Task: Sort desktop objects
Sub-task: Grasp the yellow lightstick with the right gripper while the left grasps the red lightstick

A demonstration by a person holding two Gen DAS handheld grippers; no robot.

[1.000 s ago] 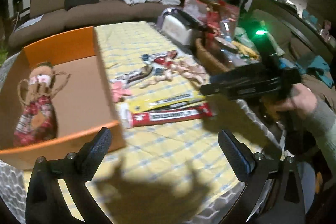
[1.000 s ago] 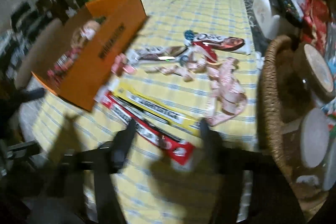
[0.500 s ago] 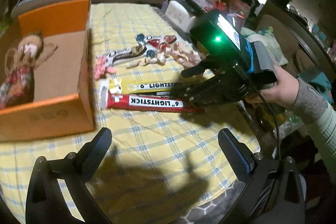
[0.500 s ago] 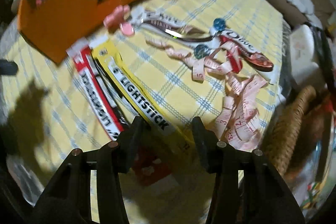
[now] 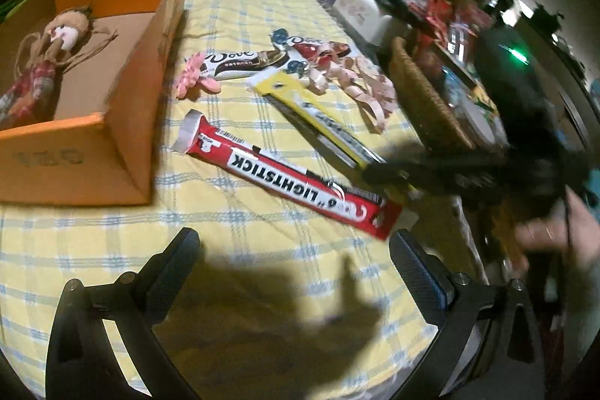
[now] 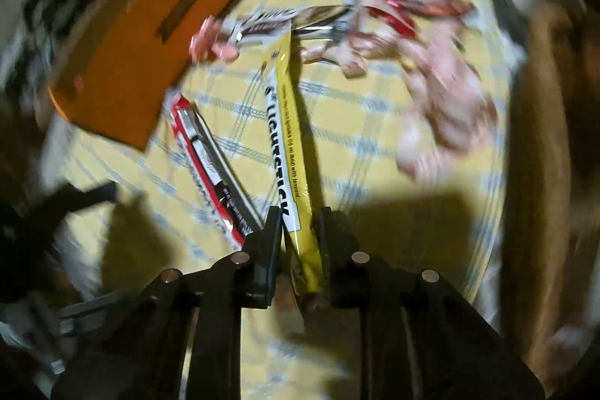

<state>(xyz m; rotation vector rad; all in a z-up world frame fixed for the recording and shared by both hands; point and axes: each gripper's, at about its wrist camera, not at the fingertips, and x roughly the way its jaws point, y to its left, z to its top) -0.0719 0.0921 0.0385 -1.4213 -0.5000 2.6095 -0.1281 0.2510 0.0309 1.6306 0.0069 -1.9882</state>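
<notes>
My right gripper is shut on the near end of a yellow lightstick packet, which it holds tilted above the cloth; the packet also shows in the left wrist view. A red lightstick packet lies flat beside it, also in the right wrist view. My left gripper is open and empty above the yellow checked tablecloth, near its front edge. An orange cardboard box at the left holds a rag doll.
Two Dove chocolate bars, a pink flower clip and a pink measuring tape lie mid-table. A wicker basket with jars stands at the right edge. A white toaster and a sofa are behind.
My right gripper has closed on the yellow lightstick packet and lifted and swung its near end away from the red one. The left gripper stayed open and shifted its view slightly.
</notes>
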